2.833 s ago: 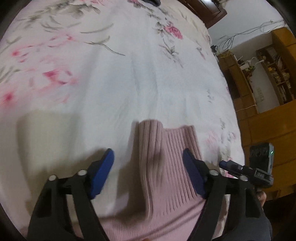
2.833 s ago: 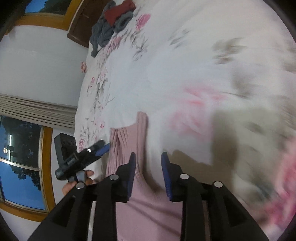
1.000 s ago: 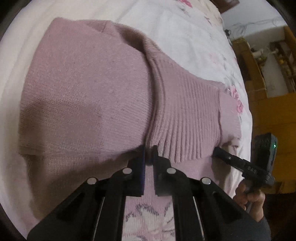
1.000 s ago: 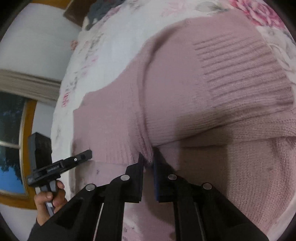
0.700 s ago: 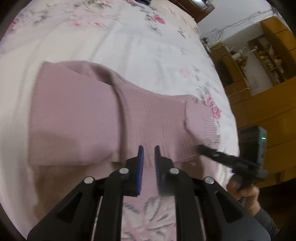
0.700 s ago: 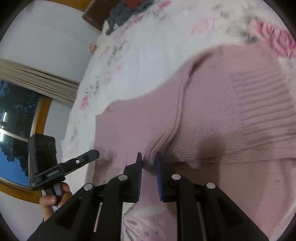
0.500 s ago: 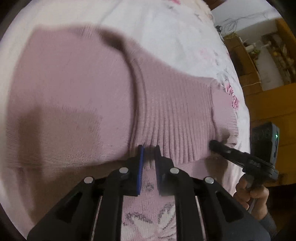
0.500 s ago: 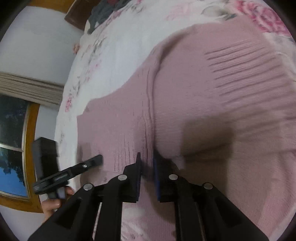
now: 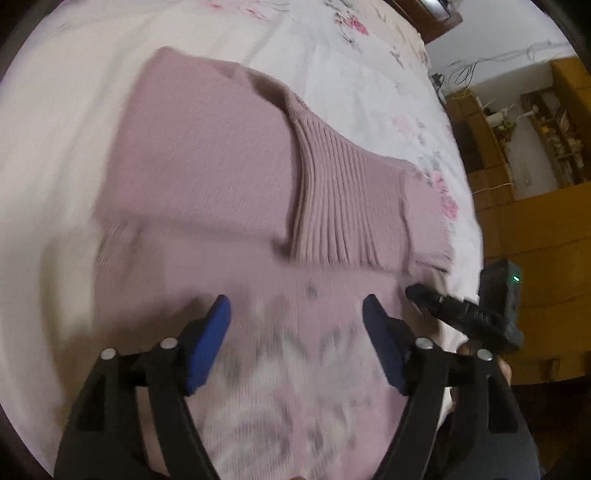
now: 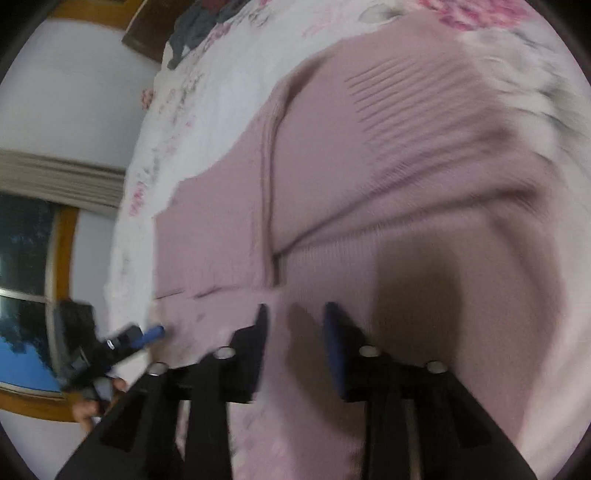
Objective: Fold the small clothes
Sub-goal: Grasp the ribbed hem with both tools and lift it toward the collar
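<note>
Two grippers over one garment here. The pink knitted sweater (image 9: 207, 173) lies flat on the white bedsheet with pink flower print (image 9: 332, 62), folded over on itself, and its ribbed band (image 9: 343, 210) rests across the upper layer, running down to a loose edge near the middle. Closer to the camera, the sweater shows a pale blurred pattern (image 9: 284, 373).

The left gripper (image 9: 297, 325) hovers just above the near part of the sweater, its blue-padded fingers (image 9: 207, 343) spread wide with nothing between them but cloth lying below. In the right wrist view it shows again at the lower left, a black tool with a blue tip (image 10: 110, 350), held in a hand (image 10: 92, 402) at the bed's edge.

The right gripper (image 10: 295, 325) also stands apart, less widely, its dark blue pads (image 10: 334, 343) clear of the knit, and a shadow falls on the fabric just ahead of it. From the left wrist view, that gripper's black tip (image 9: 461, 314) sits beside the sweater's right-hand corner.

A heap of dark grey clothes (image 10: 195, 26) lies well away at the far end of the bed. Wooden shelving (image 9: 535, 122) stands beside it.
</note>
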{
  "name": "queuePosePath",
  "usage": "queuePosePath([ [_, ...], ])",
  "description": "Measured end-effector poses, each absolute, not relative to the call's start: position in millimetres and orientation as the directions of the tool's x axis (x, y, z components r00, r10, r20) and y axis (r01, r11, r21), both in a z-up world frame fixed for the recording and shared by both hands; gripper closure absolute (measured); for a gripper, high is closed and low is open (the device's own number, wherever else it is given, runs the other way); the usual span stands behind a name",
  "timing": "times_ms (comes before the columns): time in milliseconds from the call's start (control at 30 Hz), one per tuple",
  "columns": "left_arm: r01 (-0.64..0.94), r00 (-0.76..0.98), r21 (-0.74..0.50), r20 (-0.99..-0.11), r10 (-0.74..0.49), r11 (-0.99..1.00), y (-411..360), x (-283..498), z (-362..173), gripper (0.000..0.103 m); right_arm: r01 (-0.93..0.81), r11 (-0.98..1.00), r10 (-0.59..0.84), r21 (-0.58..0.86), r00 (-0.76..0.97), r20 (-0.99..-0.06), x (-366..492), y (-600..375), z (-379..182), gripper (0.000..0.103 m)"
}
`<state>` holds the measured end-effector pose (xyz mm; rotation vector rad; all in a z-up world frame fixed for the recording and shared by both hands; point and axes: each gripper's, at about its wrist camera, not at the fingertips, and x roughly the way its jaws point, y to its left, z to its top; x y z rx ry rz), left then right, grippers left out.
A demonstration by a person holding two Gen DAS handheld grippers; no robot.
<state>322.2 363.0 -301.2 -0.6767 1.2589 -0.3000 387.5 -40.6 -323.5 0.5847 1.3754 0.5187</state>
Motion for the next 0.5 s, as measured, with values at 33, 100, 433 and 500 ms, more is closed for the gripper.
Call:
queuePosePath([
  [33, -0.154, 0.294, -0.602, -0.785, -0.546, 0.783, 367.7, 308.4, -297.0, 0.019, -0.016, 0.736, 0.673, 0.677, 0.130, -0.728, 378.1, -48.3, -313.4, 0.055],
  [100, -0.148, 0.279, -0.588, -0.796, -0.537, 0.795, 382.2, 264.7, -286.4, 0.019, -0.067, 0.725, 0.688, 0.685, 0.109, -0.717, 346.0, -71.2, -290.9, 0.049],
  [433, -0.295, 0.187, -0.611, -0.791, -0.582, 0.735, 427.8, 114.4, -319.0, 0.018, 0.034, 0.773, 0.634, 0.633, -0.045, -0.772, 191.4, -170.1, -305.4, 0.043],
  [500, -0.322, 0.178, -0.612, -0.789, -0.588, 0.723, 430.8, 98.7, -330.8, 0.018, 0.084, 0.759, 0.651, 0.646, -0.049, -0.758, 169.9, -180.4, -319.1, 0.044],
])
